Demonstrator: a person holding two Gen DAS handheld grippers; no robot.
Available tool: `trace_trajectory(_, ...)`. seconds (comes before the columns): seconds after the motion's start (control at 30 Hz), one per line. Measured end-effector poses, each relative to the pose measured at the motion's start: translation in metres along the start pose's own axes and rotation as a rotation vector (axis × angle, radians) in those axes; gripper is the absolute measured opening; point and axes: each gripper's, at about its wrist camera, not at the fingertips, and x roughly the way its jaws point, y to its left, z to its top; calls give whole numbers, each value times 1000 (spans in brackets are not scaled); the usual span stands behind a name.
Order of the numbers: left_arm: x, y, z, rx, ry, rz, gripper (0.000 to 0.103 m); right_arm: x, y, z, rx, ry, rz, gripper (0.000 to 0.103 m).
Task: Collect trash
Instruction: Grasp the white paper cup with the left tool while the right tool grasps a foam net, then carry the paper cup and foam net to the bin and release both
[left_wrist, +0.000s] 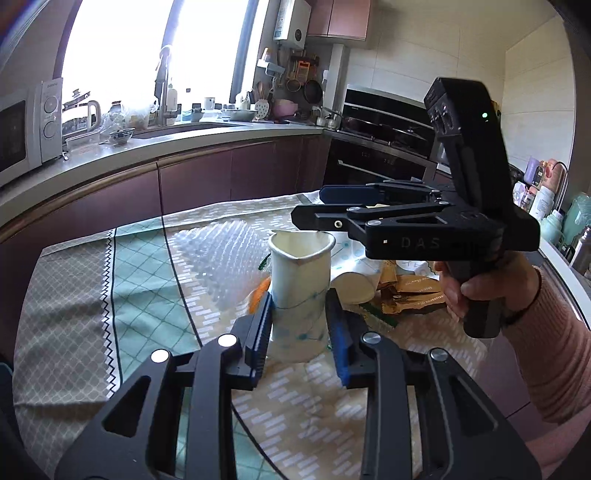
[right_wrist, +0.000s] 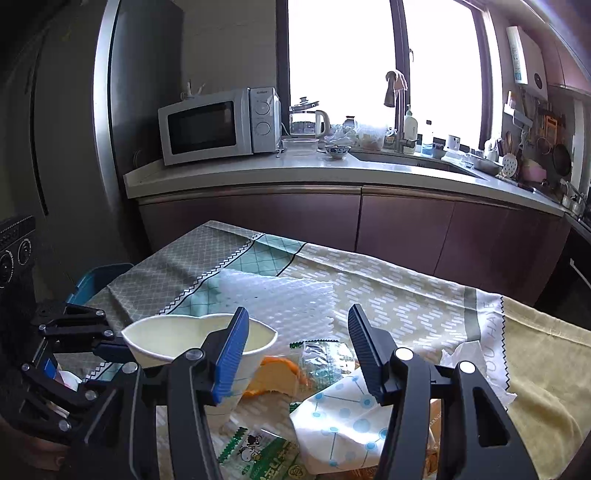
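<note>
Patterned tablecloth (right_wrist: 388, 280) on table; microwave (right_wrist: 219, 125), kettle (right_wrist: 308, 122), faucet (right_wrist: 397, 110) along counter (right_wrist: 258, 177).

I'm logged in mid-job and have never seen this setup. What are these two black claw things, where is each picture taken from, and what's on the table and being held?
There is no robot here: a person's hand holds a handle carrying a two-finger clamp, one in each hand. Each clamp has a wide-angle camera looking along its fingers, so each picture shows its own fingers at the bottom.

The left gripper is squeezing a white paper cup; its rim is bent out of round. The same cup shows at the left of the right camera's view. The right gripper is open and holds nothing.

On the patterned tablecloth lie a bubble wrap sheet, a second paper cup on its side, brown wrappers, a green snack packet and a dotted paper piece.
</note>
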Motion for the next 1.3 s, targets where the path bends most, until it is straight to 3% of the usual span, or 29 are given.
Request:
trace_trajectory(0.27,-51,44,-14,-112,-37,65,29,15,16,-2,40,36,53,54)
trace_trajectory(0.53,-74,84,-28,-173,-33,142,29,35,39,-20,-112,143,-77,54)
trace_trajectory(0.63,-79,91,-32,-184,-30,152,29,37,36,-24,-116,166,-84,49)
trace_trajectory(0.83,-83,97,-36,-191,-39,169,29,38,44,-17,-52,150,-11,49)
trace_trajectory(1.03,-90,105,-39,-222,-45,189,30,84,79,-11,-107,227,-12,49)
trace_trajectory(1.13,-96,111,-43,-236,-48,208,30,107,85,-14,-126,270,-58,49)
trace_trajectory(1.23,-106,119,-46,-249,-55,233,30,115,83,-16,-113,277,-77,40)
trace_trajectory(1.3,-114,127,-47,-259,-59,255,30,114,79,-14,-94,271,-75,29)
